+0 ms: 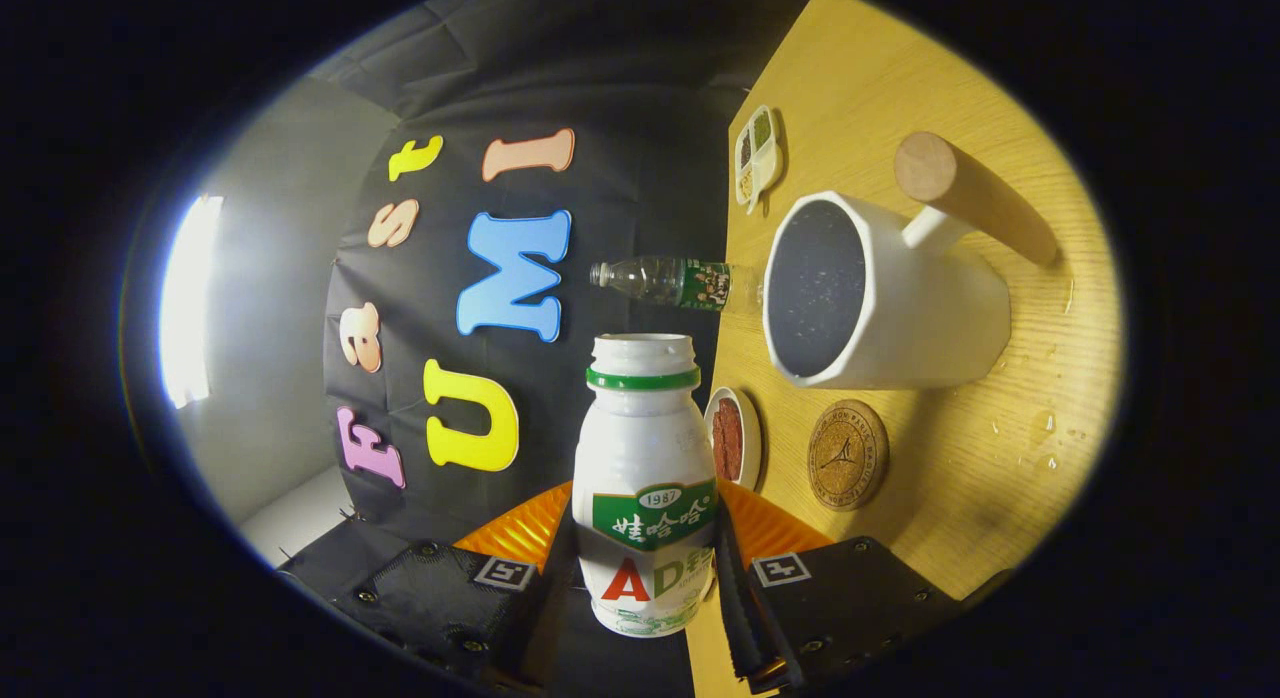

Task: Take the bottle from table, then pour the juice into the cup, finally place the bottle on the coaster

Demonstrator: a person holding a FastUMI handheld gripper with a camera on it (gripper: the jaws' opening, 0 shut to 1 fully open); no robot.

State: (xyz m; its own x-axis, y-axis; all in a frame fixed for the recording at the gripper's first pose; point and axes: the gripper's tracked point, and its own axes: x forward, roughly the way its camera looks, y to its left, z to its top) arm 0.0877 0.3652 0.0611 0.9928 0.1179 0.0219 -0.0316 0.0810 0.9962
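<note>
Gripper view has the whole room rolled sideways, so the wooden table (900,98) stands up like a wall beside the bottle. Biggest thing on it is the white cup (930,308), dark-lined mouth facing us, a wooden handle jutting off its far side. Between the fingers sits the white bottle (645,478), green band at the neck, cap off, mouth open. The gripper (640,578) is pinching it at the lower body, one finger pressed on each flank. Smaller now: the round cork coaster (847,454) just below the cup, a small dish (735,438) of something reddish between bottle and coaster, a clear plastic water bottle (665,281) beyond the cup, and a little divided tray (757,156) further back. A few droplets (1045,428) glint on the wood near the cup.

My read: this is the pouring step, bottle lifted and tipped. Its mouth sits short of the cup's rim, so next it wants carrying across over the opening, then more tilt.
</note>
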